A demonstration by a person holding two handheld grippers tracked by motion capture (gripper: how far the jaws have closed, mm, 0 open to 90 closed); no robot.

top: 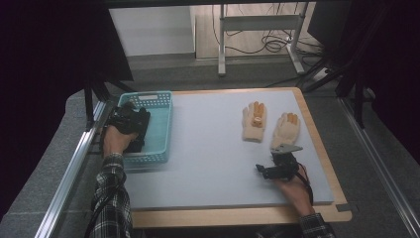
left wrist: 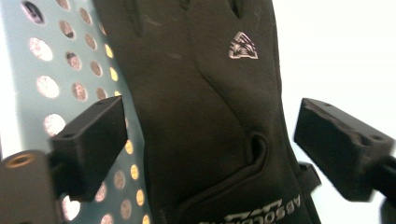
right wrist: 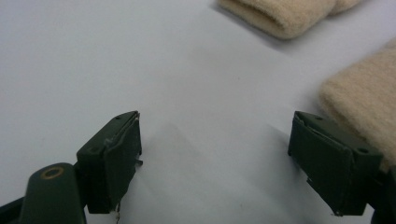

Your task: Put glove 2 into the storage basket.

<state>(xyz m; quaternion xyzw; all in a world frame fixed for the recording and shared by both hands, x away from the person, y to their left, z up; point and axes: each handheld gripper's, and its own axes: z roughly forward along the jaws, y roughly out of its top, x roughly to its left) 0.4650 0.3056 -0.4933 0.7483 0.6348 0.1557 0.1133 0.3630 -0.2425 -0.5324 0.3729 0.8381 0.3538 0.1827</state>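
Your two forearms enter from the near edge of the table [top: 218,148] in the high view: the left gripper [top: 130,120] sits over the turquoise basket [top: 163,106] at the far-left corner, the right gripper [top: 277,166] waits near the right edge, just short of two cream gloves [top: 270,126] lying side by side. Sorting gloves into the basket appears to be the job, with one drop apparently made and the cream pair yet to go; what lies in the basket is hard to make out here under your hand. Left gripper view: the jaws stand wide, clear on either side of a black glove [left wrist: 205,116] that rests against the basket's perforated wall, its fingertips and cuff cut off by the frame. Your next move likely calls for lifting that hand clear. Right gripper view: jaws wide and empty over bare surface, one cream cuff just beside the right jaw, both gloves cropped.
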